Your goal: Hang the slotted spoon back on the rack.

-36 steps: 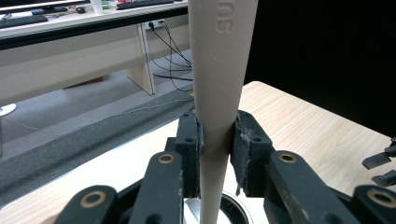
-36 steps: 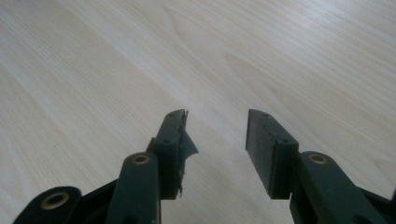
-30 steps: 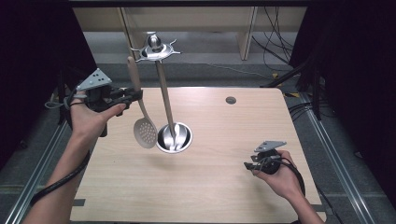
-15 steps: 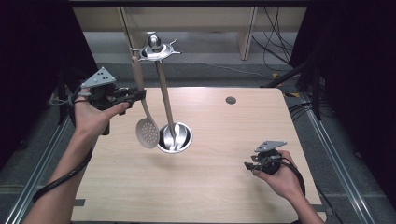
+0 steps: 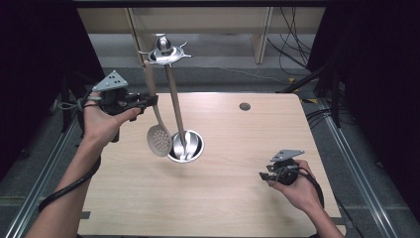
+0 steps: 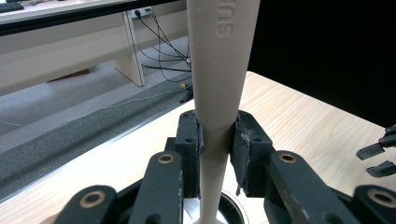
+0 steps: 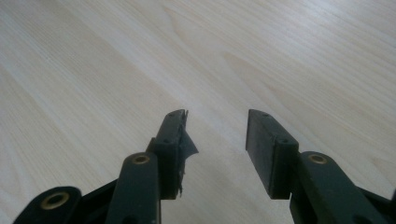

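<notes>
A beige slotted spoon (image 5: 159,140) hangs upright over the table's left half, its perforated head low and its handle top close to the hook crown of a metal utensil stand (image 5: 174,104). Whether the handle is on a hook I cannot tell. My left gripper (image 5: 152,101) is shut on the handle's middle. In the left gripper view the pads squeeze the spoon handle (image 6: 219,70) on both sides, with the left gripper (image 6: 217,140) level. My right gripper (image 5: 264,177) rests low at the front right, open. In its own view the right gripper (image 7: 217,135) has bare wood between its jaws.
The stand's round steel base (image 5: 185,147) sits mid-table just right of the spoon head. A small dark grommet (image 5: 244,106) lies at the back of the wooden table (image 5: 237,208). The right gripper (image 6: 380,158) shows far off in the left gripper view.
My left gripper has shifted slightly right and up with the spoon, bringing the handle top nearer the stand's crown. The right gripper has stayed still.
</notes>
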A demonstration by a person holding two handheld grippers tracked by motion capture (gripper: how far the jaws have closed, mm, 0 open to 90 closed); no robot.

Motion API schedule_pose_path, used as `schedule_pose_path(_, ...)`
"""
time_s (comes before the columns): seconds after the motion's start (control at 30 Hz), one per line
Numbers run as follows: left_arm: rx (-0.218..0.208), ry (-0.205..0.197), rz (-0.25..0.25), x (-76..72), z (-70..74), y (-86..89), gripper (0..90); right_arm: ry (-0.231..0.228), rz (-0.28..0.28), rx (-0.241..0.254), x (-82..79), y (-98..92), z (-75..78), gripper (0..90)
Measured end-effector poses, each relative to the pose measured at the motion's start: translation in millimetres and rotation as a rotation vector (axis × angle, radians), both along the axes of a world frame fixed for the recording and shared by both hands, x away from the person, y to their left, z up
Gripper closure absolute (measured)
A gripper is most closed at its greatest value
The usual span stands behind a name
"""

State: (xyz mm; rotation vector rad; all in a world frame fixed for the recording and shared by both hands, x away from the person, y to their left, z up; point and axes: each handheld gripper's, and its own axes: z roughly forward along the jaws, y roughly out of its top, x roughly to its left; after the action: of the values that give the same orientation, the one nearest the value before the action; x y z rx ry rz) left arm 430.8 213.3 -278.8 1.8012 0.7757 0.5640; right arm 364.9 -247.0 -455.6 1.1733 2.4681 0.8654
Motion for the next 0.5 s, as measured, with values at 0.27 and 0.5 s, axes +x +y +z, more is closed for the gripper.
schedule_pose_path(0.27, -0.003, -0.005, 0.009, 2.7, -1.4, -3.9, 72.9, -0.001, 0.002, -0.002, 0.1, -0.2, 0.0, 58.3)
schedule_pose_path(0.5, -0.017, -0.018, 0.020, 1.8, -4.3, -4.7, 72.8, -0.003, 0.002, -0.003, -0.2, -0.3, 0.3, 58.3)
